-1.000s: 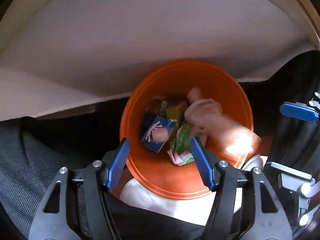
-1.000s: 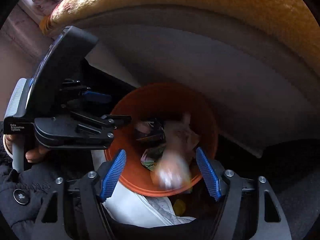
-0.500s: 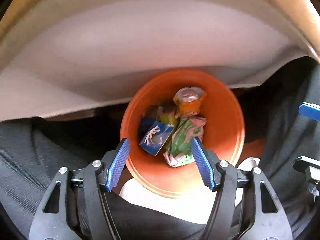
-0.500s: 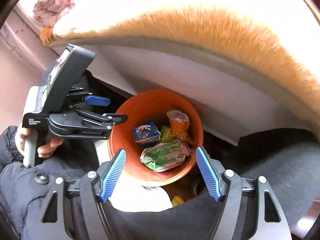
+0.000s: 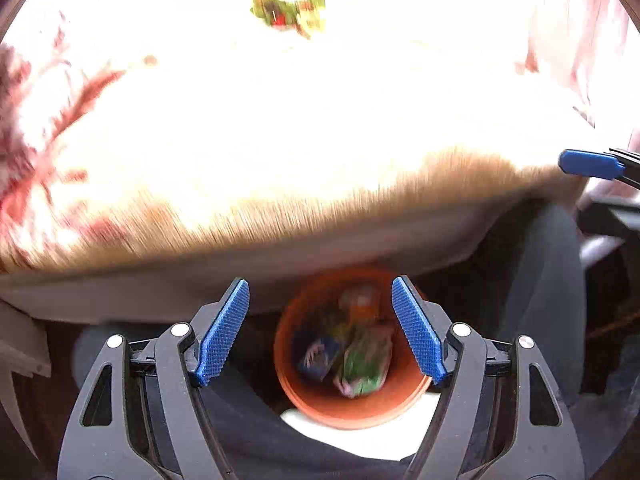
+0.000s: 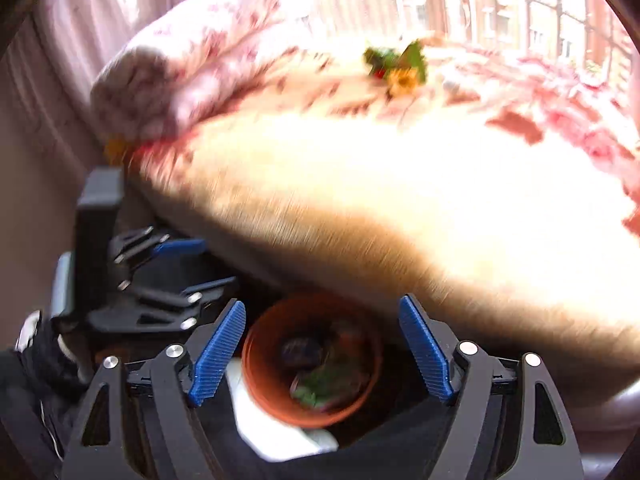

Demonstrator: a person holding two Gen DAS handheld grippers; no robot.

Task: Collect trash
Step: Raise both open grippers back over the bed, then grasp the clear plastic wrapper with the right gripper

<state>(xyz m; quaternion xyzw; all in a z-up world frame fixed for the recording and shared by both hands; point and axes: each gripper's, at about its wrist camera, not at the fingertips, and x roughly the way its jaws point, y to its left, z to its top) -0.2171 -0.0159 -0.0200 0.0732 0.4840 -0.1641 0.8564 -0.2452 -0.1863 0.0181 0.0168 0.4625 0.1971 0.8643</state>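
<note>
An orange bin (image 5: 408,394) sits on the floor below the bed edge and holds several pieces of trash: a green wrapper (image 5: 362,366), a blue carton (image 5: 318,356) and an orange wrapper (image 5: 362,304). The bin also shows in the right wrist view (image 6: 264,376). A green, red and yellow wrapper (image 5: 290,12) lies far off on the bed; it also shows in the right wrist view (image 6: 396,66). My left gripper (image 5: 320,332) is open and empty, raised above the bin. My right gripper (image 6: 322,350) is open and empty too. Both views are blurred.
The bed (image 5: 300,140) has a fluffy tan cover with red floral print. A rolled floral blanket (image 6: 180,68) lies at its left end. A window (image 6: 500,4) is behind the bed. The left gripper's body (image 6: 120,272) is left of the bin.
Both grippers have lifted and tilted up from the bin, which now looks smaller and lower. The bed top and the wrapper on it have come into view. The dropped trash lies settled in the bin.
</note>
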